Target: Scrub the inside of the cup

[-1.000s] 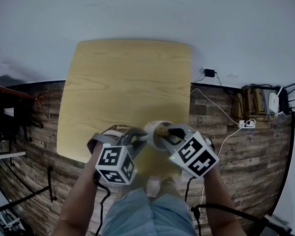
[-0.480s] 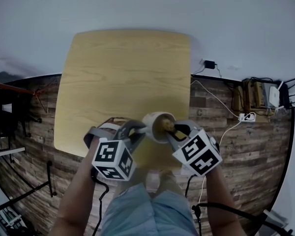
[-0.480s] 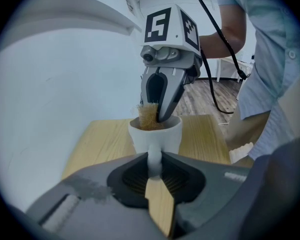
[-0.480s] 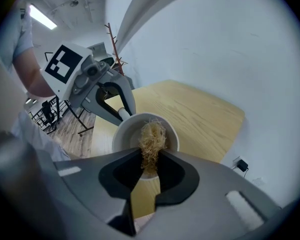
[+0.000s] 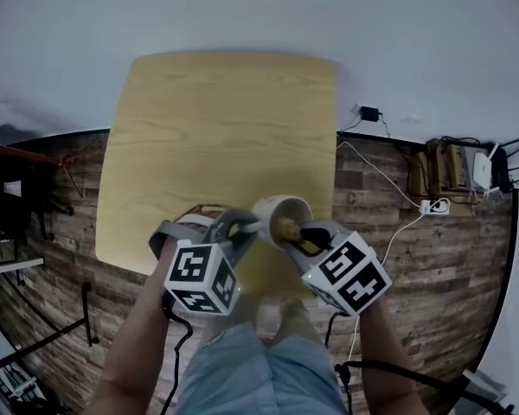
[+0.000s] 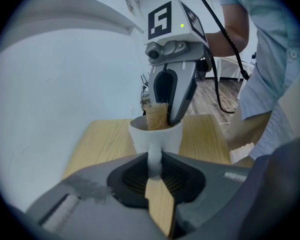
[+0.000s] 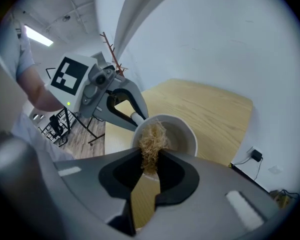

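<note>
A white cup [image 5: 281,215] hangs over the near edge of the light wooden table [image 5: 216,128]. My left gripper [image 5: 245,229] is shut on its handle [image 6: 154,156], which sits pinched between the jaws of that gripper [image 6: 154,168]. My right gripper [image 5: 299,234] is shut on a tan fibre scrubber [image 7: 151,140] whose tuft reaches into the cup's mouth [image 7: 176,133]. In the left gripper view the scrubber [image 6: 157,116] sticks out above the cup's rim [image 6: 155,130], under the right gripper [image 6: 171,86]. The cup's bottom is hidden.
The person's legs [image 5: 259,366] are just below the grippers. On the plank floor at the right lie a power strip [image 5: 434,218] with cables and a box with a router [image 5: 467,178]. A dark rack [image 5: 17,206] stands at the left. A white wall runs behind the table.
My right gripper has rolled slightly and its marker cube has shifted a little, with the scrubber still in the cup. The left gripper and the cup have stayed put.
</note>
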The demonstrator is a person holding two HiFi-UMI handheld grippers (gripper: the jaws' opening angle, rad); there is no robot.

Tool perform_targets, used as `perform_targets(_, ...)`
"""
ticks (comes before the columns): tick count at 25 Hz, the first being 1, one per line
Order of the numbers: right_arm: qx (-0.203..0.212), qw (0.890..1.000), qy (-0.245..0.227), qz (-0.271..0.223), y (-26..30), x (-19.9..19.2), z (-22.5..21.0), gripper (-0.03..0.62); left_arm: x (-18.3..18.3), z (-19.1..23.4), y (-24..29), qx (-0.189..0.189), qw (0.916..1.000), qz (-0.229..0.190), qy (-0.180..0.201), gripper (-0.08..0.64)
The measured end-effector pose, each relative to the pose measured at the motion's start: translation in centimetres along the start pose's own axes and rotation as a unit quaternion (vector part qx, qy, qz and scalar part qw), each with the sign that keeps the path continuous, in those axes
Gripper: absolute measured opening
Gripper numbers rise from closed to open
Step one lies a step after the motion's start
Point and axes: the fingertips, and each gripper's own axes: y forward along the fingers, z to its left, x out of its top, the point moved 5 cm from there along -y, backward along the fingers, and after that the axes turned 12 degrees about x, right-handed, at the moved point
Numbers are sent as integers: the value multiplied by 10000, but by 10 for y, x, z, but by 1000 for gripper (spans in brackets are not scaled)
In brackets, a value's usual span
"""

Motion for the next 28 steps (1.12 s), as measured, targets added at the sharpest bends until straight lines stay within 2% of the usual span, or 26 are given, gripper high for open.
perform_targets(4,33,9998,-18,-190,1,10,2,68,0,-1,1,-46,10000,-9,49,71)
perform_targets(12,-340,9986,-324,-260,-9,30,-6,67,-2,0,0,-131,9999,4,63,71)
perform_targets(19,-680,9962,-421,-333,-16,24,-14,69,0,1,-1,-111,9998,-11,139,71)
perform_targets(28,-709,9973,-143,-113,-17,2,-14,67,1,-1,-1,-31,9998,6,194,71)
